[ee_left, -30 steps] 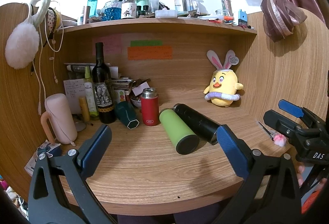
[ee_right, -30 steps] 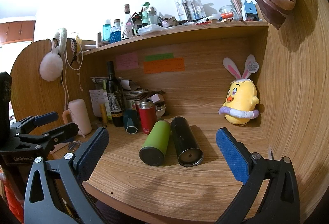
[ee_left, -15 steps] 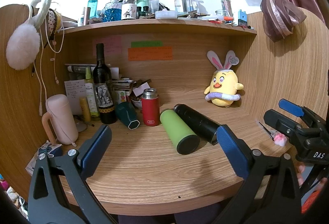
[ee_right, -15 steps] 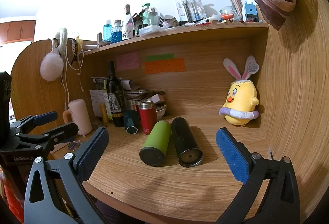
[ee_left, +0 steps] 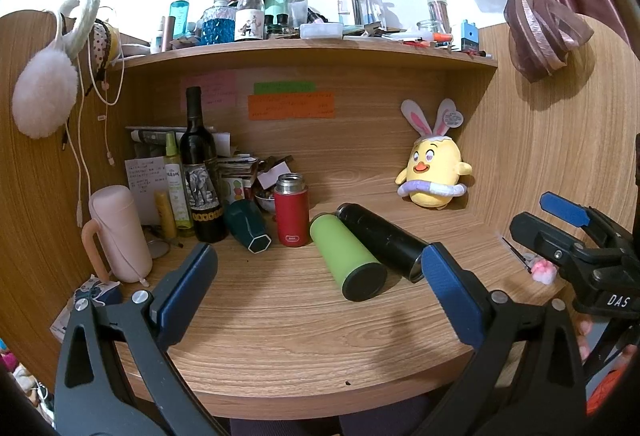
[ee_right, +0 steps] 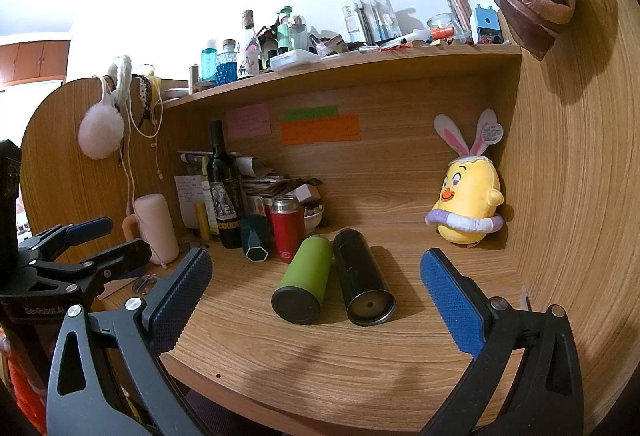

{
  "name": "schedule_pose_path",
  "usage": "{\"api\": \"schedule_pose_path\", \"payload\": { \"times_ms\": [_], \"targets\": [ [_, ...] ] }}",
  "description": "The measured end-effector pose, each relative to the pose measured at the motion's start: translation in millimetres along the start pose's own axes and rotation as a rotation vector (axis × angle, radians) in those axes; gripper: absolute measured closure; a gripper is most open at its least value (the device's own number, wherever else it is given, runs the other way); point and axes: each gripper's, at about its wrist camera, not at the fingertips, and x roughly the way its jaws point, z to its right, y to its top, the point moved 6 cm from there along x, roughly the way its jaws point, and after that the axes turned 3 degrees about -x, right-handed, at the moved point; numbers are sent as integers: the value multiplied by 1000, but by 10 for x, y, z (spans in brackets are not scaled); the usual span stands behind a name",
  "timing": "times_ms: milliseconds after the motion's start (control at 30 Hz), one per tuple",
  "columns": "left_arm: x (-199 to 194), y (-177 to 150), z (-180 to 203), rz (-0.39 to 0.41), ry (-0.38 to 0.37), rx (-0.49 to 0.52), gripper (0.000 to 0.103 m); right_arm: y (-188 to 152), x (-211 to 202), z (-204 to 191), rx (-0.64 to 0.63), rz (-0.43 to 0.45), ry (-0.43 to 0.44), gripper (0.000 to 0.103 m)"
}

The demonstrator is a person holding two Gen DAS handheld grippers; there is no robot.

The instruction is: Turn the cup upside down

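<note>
A green cup (ee_left: 347, 258) (ee_right: 305, 282) and a black cup (ee_left: 382, 238) (ee_right: 362, 276) lie on their sides, side by side, mid-desk. A red flask (ee_left: 292, 214) (ee_right: 286, 222) stands upright behind them. A dark teal cup (ee_left: 246, 230) (ee_right: 255, 238) lies tilted to its left. My left gripper (ee_left: 320, 292) is open and empty, held over the desk's front part, short of the cups. My right gripper (ee_right: 316, 292) is open and empty, also short of the cups. Each gripper shows at the edge of the other's view.
A wine bottle (ee_left: 200, 172), small bottles and papers crowd the back left. A pink capsule-shaped cup (ee_left: 118, 232) stands at the left. A yellow plush chick (ee_left: 434, 172) sits at the back right. A shelf (ee_left: 320, 50) with several bottles overhangs the desk. Wooden side walls enclose it.
Both views have drifted very slightly. The cups lie as before and both grippers stay open.
</note>
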Motion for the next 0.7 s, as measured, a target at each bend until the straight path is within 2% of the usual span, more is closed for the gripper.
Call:
{"api": "schedule_pose_path", "payload": {
  "times_ms": [433, 600, 700],
  "targets": [
    [124, -61, 41, -20, 5, 7, 0, -45, 75, 32, 15, -24, -10, 0],
    [462, -77, 88, -85, -24, 26, 0, -167, 245, 164, 28, -63, -40, 0],
    [794, -64, 123, -149, -44, 39, 0, -259, 375, 264, 35, -93, -56, 0]
  ]
}}
